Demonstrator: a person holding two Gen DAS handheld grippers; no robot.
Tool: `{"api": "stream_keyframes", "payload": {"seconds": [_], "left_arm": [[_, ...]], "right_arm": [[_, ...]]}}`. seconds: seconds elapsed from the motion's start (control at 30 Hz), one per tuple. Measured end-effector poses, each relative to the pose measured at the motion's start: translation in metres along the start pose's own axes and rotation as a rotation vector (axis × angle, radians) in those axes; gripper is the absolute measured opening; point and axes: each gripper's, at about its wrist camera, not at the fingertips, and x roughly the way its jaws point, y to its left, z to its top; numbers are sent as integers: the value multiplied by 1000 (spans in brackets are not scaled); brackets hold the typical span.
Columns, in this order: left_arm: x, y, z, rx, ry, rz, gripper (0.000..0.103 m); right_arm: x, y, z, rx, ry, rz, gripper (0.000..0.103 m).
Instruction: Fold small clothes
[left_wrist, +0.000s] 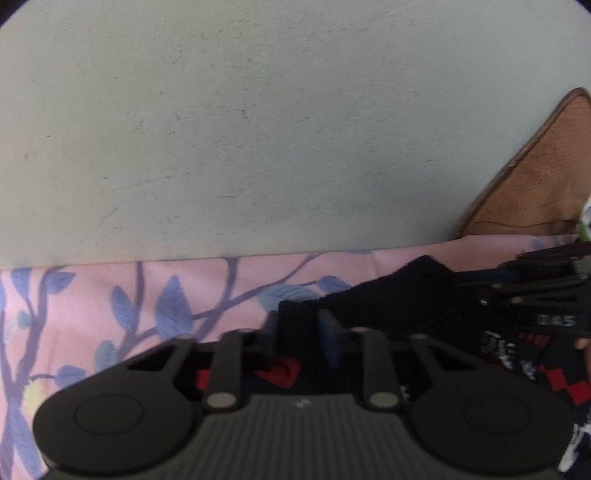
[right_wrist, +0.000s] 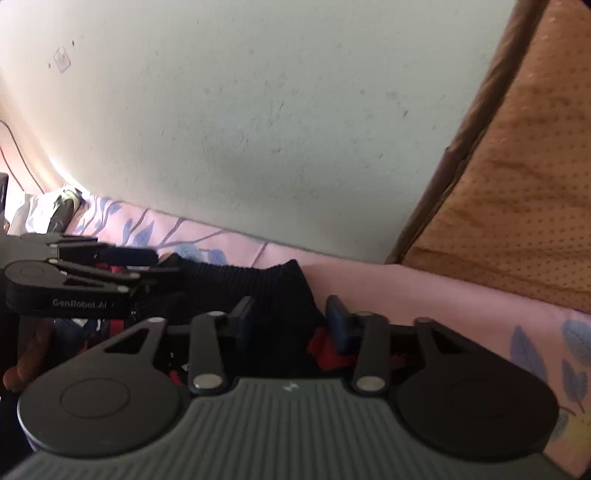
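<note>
A small dark navy garment (left_wrist: 388, 299) with red and white print lies on the pink floral sheet (left_wrist: 110, 295). My left gripper (left_wrist: 301, 328) has its fingers either side of the garment's ribbed edge and looks shut on it. My right gripper (right_wrist: 291, 317) holds the same dark garment (right_wrist: 258, 284) between its fingers, with red fabric showing below. Each gripper shows in the other's view: the right one at the right edge of the left wrist view (left_wrist: 546, 288), the left one at the left of the right wrist view (right_wrist: 155, 264).
A pale green wall (left_wrist: 277, 110) rises right behind the sheet. A brown dotted cushion (right_wrist: 517, 184) leans against the wall on the right, also in the left wrist view (left_wrist: 535, 184). Other crumpled clothes (right_wrist: 48, 210) lie at the far left.
</note>
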Motion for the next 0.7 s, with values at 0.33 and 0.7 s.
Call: {"api": "stream_keyframes", "payload": {"seconds": [0.33,0.7], "left_arm": [[-183,-39,-87,-17,-300,-157,9],[-211,-49,-281,-144,-183,-297,13]], "right_arm": [[-186,80,-89,-213,-371,15,12],[-245,128,-315,-39,-365,-85,13]]}}
